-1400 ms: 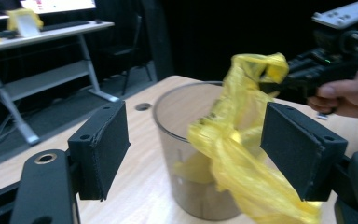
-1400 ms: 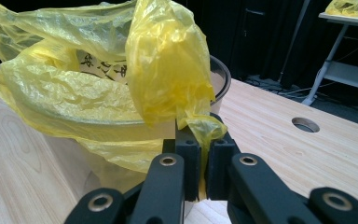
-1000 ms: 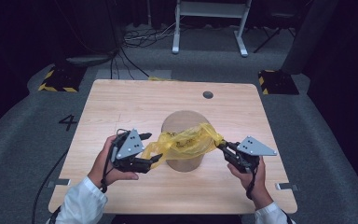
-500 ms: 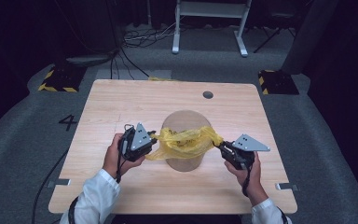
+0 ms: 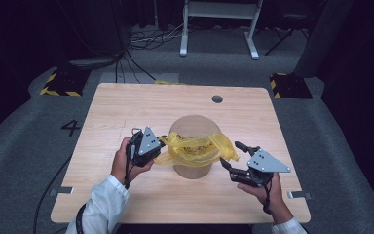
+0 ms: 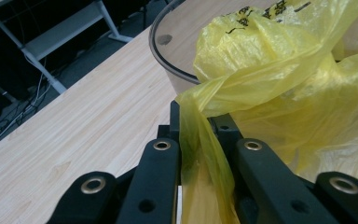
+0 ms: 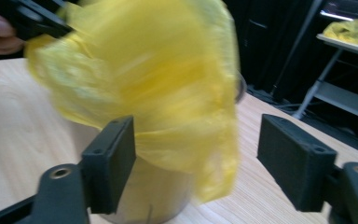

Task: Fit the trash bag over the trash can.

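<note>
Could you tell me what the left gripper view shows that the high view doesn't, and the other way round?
Left gripper view: the left gripper jaws pinching a fold of the yellow bag, having just closed, and black print on the bag. High view: the right gripper, jaws just opened, apart from the bag, plus the person's hands and sleeves. Both: bag draped over the clear bin on the table.

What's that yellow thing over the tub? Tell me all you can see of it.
It is a thin, crinkled yellow plastic bag with black print on it, part see-through, draped across the open top of a clear round plastic tub on the pale wooden table. The left gripper has just closed on its edge and pinches a fold. The right gripper has just opened; its jaws stand wide beside the bag's loose end, which hangs down the tub's side.
</note>
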### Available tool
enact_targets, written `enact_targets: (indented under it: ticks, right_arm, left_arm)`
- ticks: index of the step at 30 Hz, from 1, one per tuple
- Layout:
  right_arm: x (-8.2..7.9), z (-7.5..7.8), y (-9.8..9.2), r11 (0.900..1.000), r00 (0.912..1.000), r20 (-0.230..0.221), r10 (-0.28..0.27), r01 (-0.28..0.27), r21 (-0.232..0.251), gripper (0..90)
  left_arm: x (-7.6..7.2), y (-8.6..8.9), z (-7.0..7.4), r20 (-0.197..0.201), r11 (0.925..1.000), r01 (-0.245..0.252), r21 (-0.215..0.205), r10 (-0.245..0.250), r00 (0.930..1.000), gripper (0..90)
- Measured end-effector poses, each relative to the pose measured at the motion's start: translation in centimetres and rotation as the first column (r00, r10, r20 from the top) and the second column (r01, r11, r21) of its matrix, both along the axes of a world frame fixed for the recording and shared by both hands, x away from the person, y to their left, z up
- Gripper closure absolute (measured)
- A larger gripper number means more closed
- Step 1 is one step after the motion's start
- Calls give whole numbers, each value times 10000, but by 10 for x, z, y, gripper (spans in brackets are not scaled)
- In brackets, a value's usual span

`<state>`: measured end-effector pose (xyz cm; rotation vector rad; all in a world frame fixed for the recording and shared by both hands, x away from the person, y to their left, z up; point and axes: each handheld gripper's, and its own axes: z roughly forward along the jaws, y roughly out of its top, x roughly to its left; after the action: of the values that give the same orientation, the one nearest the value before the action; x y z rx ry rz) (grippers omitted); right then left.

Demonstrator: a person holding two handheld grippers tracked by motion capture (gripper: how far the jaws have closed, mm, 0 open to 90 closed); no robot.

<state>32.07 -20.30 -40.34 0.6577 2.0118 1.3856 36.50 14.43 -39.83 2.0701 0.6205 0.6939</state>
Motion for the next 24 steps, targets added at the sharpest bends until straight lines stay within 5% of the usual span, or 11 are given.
enact_targets:
  ticks: [5,9,15,19,24]
  right_arm:
    - [-15,9,3,9996,9986,451,269,-266,-90,222]
    - [-23,22,4,9988,9958,901,138,-180,462,223]
    - [-40,45,12,9982,9829,1836,105,-213,568,239]
    - [-44,54,21,9996,9718,2355,-80,12,290,387]
    - [-26,59,26,9994,9808,1933,-258,301,-192,729]
  left_arm:
    - [2,-2,1,-59,9998,-29,182,30,10000,866]
    - [4,-2,2,-26,9995,-111,292,112,9999,865]
    - [6,-3,3,15,9987,-244,441,244,9997,865]
    - [8,-4,4,30,9983,-338,468,337,9994,864]
    - [11,-4,2,-36,9983,-410,409,412,9991,863]
